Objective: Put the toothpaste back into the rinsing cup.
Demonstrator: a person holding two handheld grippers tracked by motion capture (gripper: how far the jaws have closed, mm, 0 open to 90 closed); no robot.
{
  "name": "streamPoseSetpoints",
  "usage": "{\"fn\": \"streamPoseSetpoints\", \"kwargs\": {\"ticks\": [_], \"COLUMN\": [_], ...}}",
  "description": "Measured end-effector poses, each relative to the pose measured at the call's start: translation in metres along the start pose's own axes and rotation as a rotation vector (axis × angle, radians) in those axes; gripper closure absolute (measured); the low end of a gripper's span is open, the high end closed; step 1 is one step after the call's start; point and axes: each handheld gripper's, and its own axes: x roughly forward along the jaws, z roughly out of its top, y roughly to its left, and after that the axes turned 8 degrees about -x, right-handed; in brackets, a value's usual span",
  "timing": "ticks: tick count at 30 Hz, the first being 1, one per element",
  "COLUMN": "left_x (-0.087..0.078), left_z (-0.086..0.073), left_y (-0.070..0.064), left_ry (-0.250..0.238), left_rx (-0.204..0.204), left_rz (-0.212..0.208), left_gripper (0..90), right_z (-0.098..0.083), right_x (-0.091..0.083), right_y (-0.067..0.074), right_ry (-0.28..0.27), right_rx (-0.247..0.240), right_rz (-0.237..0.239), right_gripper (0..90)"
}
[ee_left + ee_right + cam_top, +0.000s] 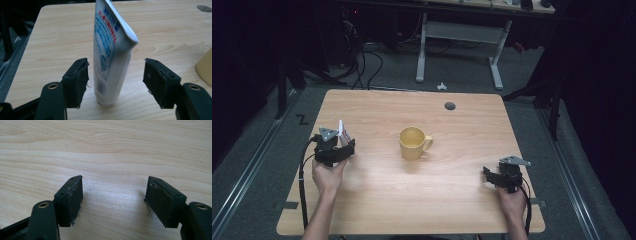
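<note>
A white toothpaste tube [110, 50] with blue and red print stands upright on its cap between the jaws of my left gripper [115, 75]. The jaws are open: the tube is close to the left pad [77, 80], and a clear gap separates it from the right pad [157, 82]. In the high view the tube [341, 127] rises just beyond the left gripper [344, 144] at the table's left side. My right gripper [487, 174] rests low at the front right, open, and in its own view [113, 187] only bare wood lies between its pads.
A yellow mug [413, 142] stands mid-table with its handle to the right; its edge [205, 67] shows at the right of the left gripper view. The wooden table [462, 200] has a cable hole [450, 106] near its far edge. Desk legs and cables stand on the floor beyond.
</note>
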Motion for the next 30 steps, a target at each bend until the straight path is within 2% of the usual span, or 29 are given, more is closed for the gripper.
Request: {"fn": "streamPoseSetpoints", "kwargs": {"ticks": [8, 12, 14, 16, 20, 30], "left_x": [0.01, 0.014, 0.016, 0.017, 0.018, 0.025], "left_z": [0.002, 0.004, 0.005, 0.007, 0.01, 0.01], "left_y": [0.003, 0.0, -0.001, -0.002, -0.002, 0.002], "left_ry": [0.001, 0.008, 0.018, 0.006, 0.011, 0.004], "left_rx": [-0.033, -0.005, 0.002, -0.003, -0.006, -0.023], "left_rz": [-0.008, 0.015, 0.011, 0.007, 0.014, 0.024], "left_gripper": [39.4, 40.0, 40.8, 41.8, 43.4, 53.4], "right_z": [0.0, 0.0, 0.0, 0.0, 0.0, 0.0], "right_x": [0.0, 0.0, 0.0, 0.0, 0.0, 0.0], "right_y": [0.0, 0.0, 0.0, 0.0, 0.0, 0.0], "right_ry": [0.0, 0.0, 0.0, 0.0, 0.0, 0.0], "right_rx": [0.0, 0.0, 0.0, 0.0, -0.001, 0.0], "right_rz": [0.0, 0.0, 0.0, 0.0, 0.0, 0.0], "right_gripper": [30.3, 30.3, 30.3, 30.3, 30.3, 30.3]}}
